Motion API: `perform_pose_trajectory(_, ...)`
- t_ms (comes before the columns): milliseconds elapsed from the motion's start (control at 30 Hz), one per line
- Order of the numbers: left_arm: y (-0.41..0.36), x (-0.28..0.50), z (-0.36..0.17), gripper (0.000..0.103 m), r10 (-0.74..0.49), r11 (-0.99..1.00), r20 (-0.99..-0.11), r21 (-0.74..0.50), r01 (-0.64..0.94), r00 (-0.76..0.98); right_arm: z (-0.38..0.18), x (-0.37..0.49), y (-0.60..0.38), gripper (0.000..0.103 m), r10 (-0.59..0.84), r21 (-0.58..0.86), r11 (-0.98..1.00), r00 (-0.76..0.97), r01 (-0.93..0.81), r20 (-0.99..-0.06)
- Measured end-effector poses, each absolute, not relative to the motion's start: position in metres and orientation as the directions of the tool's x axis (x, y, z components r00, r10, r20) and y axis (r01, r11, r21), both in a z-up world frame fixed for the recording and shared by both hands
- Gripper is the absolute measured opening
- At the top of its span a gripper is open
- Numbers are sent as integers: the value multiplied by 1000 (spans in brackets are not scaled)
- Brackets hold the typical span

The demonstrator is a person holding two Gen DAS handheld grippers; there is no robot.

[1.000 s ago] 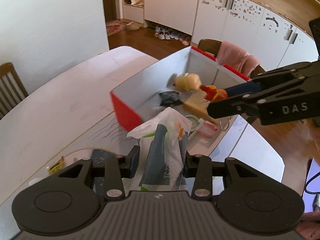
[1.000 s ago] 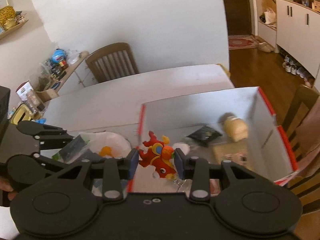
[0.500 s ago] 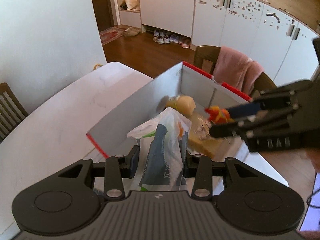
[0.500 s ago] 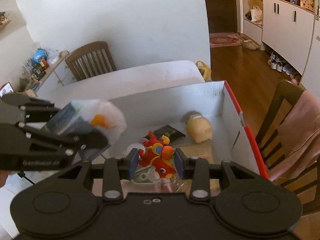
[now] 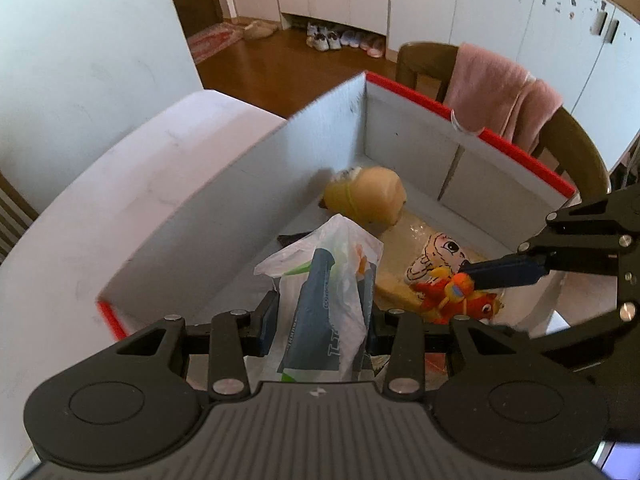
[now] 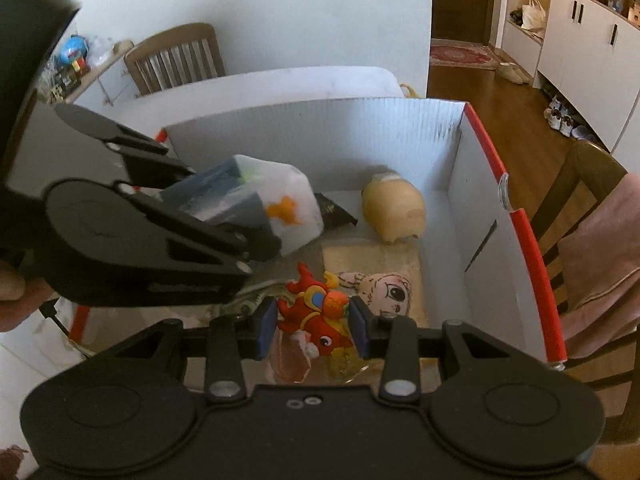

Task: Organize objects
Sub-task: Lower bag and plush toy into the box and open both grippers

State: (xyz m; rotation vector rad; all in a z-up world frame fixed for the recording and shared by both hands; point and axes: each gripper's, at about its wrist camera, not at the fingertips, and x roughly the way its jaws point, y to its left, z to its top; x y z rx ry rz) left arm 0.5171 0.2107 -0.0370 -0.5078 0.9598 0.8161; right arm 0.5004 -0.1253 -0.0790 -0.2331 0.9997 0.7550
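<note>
My left gripper is shut on a clear plastic bag with a blue-grey packet inside, held over the open red-rimmed box. The same bag shows at left in the right wrist view, above the box floor. My right gripper is shut on a red and orange toy figure, low inside the box; the toy also shows at right in the left wrist view. On the box floor lie a tan plush, a flat cartoon-face piece and a dark packet.
The box stands on a white table. A chair with a pink towel is just behind the box. Another wooden chair stands at the table's far side. A person's hand holds the left gripper.
Both grippers have come down and in over the box. The bag has moved from beside the box to above its floor, and the toy has sunk near the bottom.
</note>
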Motion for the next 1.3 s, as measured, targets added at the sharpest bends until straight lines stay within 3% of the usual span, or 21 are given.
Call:
perform_pose_trajectory(433,216,535,-71,40,301,614,-908,-48,-788,290,-89,499,-120,38,412,62,696,327,-715,-851)
perform_pose_trajectory(667,220,535,-75,41,268,624,-914,-76,-778,304,-88,502,-124,39,425,88,688,301,-721,-854)
perform_pose_trajectory(767,222,534,-75,44,251,623,-914,-99,-776,318,-87,504,-127,40,431,101,690,295,-717,-853)
perform_pose_trajectory(967,224,525,-74,62,258,594,-902,-134,-793,345,-85,505,-129,47,443,106,690,302,-716,-844)
perform_pose_trajectory(1100,220,517,-71,62,261,585,-896,-149,-797,359,-81,502,-131,53,449,105,688,307,-718,-839)
perform_pose_trajectory(1300,209,505,-56,63,293,583,-873,-159,-797,389,-69,497,-134,56,467,115,691,319,-714,-825)
